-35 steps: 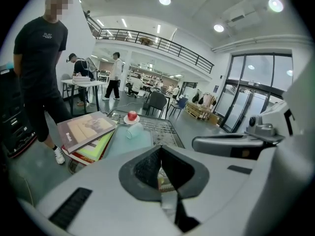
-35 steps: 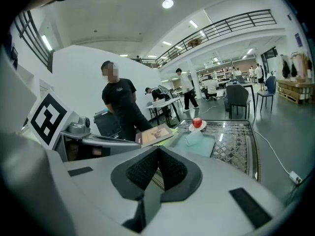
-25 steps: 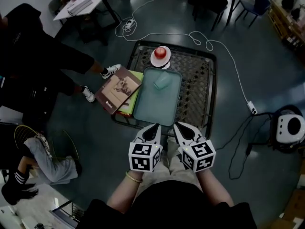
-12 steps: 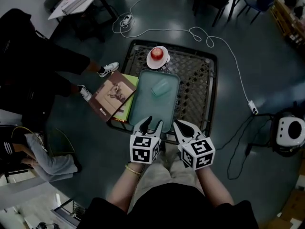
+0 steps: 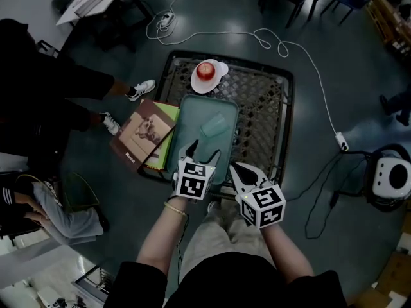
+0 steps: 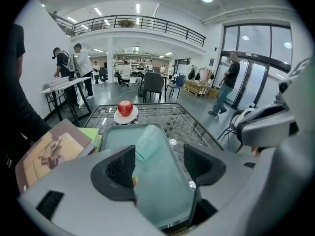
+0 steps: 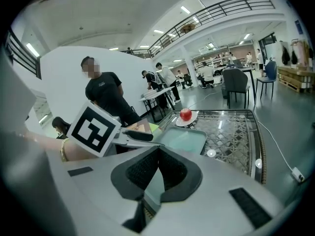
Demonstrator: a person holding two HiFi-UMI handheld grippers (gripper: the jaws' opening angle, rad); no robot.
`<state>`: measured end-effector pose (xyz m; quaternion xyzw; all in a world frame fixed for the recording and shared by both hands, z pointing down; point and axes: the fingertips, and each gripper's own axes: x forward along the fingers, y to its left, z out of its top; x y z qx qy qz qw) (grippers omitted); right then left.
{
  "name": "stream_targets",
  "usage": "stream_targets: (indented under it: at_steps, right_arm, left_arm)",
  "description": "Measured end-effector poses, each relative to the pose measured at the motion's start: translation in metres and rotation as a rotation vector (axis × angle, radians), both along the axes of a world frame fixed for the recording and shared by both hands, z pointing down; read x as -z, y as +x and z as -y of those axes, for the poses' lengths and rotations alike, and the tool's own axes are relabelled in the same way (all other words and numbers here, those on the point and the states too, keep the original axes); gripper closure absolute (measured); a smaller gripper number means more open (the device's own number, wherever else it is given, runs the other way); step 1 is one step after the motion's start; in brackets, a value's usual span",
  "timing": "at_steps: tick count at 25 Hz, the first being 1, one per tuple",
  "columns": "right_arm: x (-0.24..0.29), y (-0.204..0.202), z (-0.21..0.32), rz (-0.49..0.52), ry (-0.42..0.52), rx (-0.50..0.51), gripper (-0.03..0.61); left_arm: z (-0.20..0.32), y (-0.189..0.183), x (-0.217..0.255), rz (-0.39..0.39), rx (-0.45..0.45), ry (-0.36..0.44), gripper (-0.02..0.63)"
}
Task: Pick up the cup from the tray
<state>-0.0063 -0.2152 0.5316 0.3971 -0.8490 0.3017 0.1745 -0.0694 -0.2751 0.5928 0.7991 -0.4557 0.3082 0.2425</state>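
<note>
A pale teal cup [image 5: 214, 126] lies on its side in the far half of a teal tray [image 5: 192, 117] on a low lattice table. My left gripper [image 5: 203, 150] hangs over the tray's near end, jaws opening, nothing between them. In the left gripper view the cup [image 6: 150, 140] lies just ahead of the left gripper [image 6: 160, 161], apart from the pads. My right gripper [image 5: 237, 169] sits by the tray's near right corner, shut and empty. In the right gripper view the right gripper [image 7: 158, 154] has its pads together, with the tray [image 7: 189, 137] beyond.
A red apple [image 5: 206, 70] on a white plate stands at the table's far end. Books [image 5: 144, 133] overlap the table's left edge beside the tray. The table [image 5: 270, 114] has a metal rim. A white cable [image 5: 308, 76] runs on the floor. People stand at the left.
My left gripper has moved forward from the table's near edge to above the tray's near end, and its jaws have opened. The right gripper stayed back, shut.
</note>
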Motion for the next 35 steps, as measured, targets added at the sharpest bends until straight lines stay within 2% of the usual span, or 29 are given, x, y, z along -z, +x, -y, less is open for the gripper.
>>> stream_targets:
  at_steps: [7,14,18,24,26,35]
  right_arm:
    - [-0.016,0.005,0.010,0.014,-0.045,-0.001,0.571]
    - [-0.027,0.004,0.023,0.026,-0.072,-0.005,0.571]
    - [-0.031,0.007,0.028,0.033,-0.089,-0.008,0.571]
    - [-0.038,0.007,0.034,0.036,-0.105,-0.008,0.571]
    - [-0.040,0.006,0.036,0.036,-0.109,-0.008,0.571]
    - [-0.043,0.004,0.038,0.031,-0.118,-0.004,0.571]
  left_arm:
    - [0.037,0.013,-0.037,0.138,-0.147,-0.026,0.269]
    - [0.064,0.020,-0.076,0.206,-0.258,-0.097,0.258]
    - [0.074,0.020,-0.096,0.274,-0.313,-0.126,0.252]
    - [0.088,0.013,-0.117,0.337,-0.319,-0.157,0.256]
    - [0.090,0.014,-0.118,0.328,-0.321,-0.158,0.280]
    - [0.093,0.013,-0.119,0.291,-0.272,-0.142,0.288]
